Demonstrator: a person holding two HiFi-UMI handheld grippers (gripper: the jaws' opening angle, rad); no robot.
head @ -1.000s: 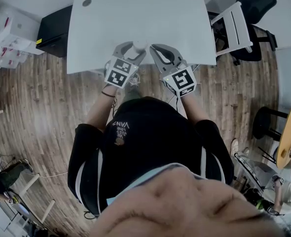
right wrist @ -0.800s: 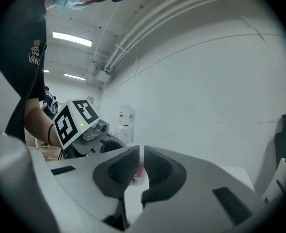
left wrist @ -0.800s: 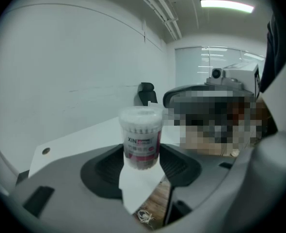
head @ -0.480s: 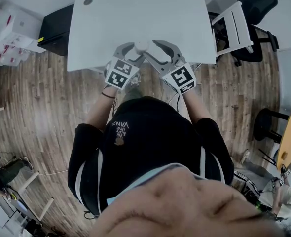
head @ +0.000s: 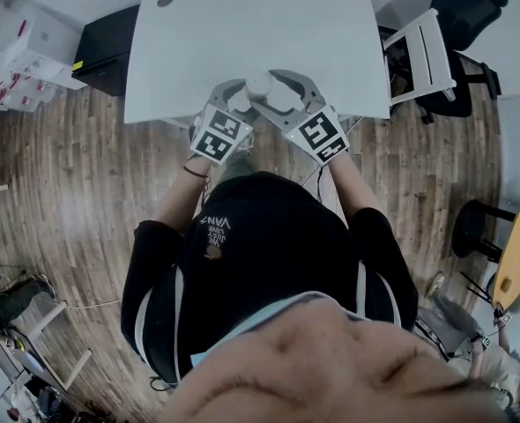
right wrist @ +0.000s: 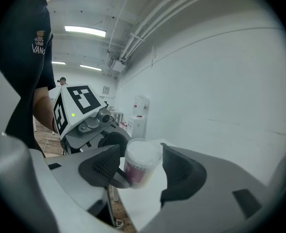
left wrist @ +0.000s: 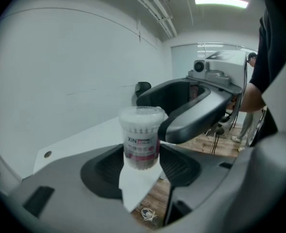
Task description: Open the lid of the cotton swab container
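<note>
Table (head: 242, 25): white, fills the upper middle of the head view. All the work is at the middle of its near edge.

Left gripper (head: 241, 95): comes in from the lower left of the head view. Its pads sit on both sides of the container's lower body and appear to clamp it (its own view shows the label just above them), and it is where it was a second ago.

Right gripper (right wrist: 142, 169): this is the change. A second ago it sat just right of the container with its jaws together. It now reaches in from the lower right of the head view, and its jaws have just been opening to their widest. They straddle the container's top with the pads not yet pressing.

Container (left wrist: 141, 140): upright at the centre of both gripper views, at the table's near edge, between both pairs of jaws.

Lid (left wrist: 142, 111): clear cap, still seated on top. The right jaws are now placed to close on it, so the likely next step is a grip on the lid and a pull while the left steadies the body.
</note>
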